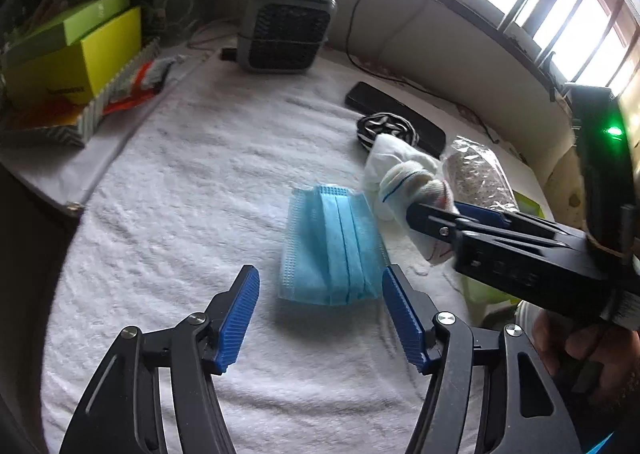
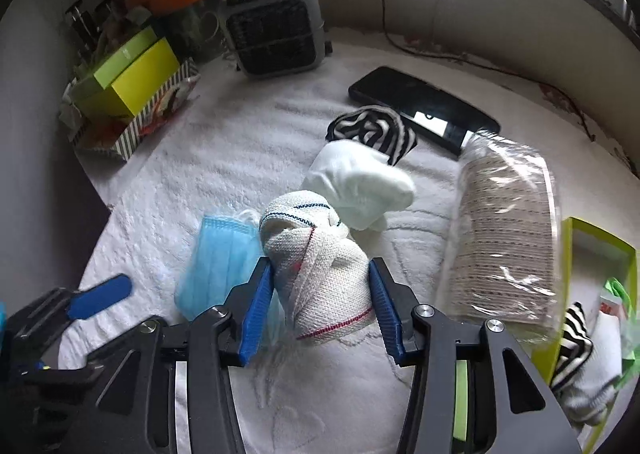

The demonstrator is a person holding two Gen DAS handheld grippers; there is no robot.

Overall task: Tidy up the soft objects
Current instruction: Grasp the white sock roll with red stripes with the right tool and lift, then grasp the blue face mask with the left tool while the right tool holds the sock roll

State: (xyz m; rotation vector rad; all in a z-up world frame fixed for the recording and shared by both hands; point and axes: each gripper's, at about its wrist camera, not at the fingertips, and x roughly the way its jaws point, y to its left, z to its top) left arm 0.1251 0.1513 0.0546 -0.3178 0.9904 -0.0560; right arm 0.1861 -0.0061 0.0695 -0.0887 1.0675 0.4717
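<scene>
Right gripper [image 2: 320, 304] clamps knotted white woven cloth [image 2: 320, 254] (red-stitched edge).

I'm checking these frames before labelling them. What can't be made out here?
- Right wrist view: whether the right gripper presses the knitted bundle or just flanks it; the cloth hides the pads.
- Right wrist view: the green box contents, cut off by the edge.
- Left wrist view: the bundle behind the gripper, motion-blurred.
- Both views: the face mask ear loops, tucked out of sight.
</scene>
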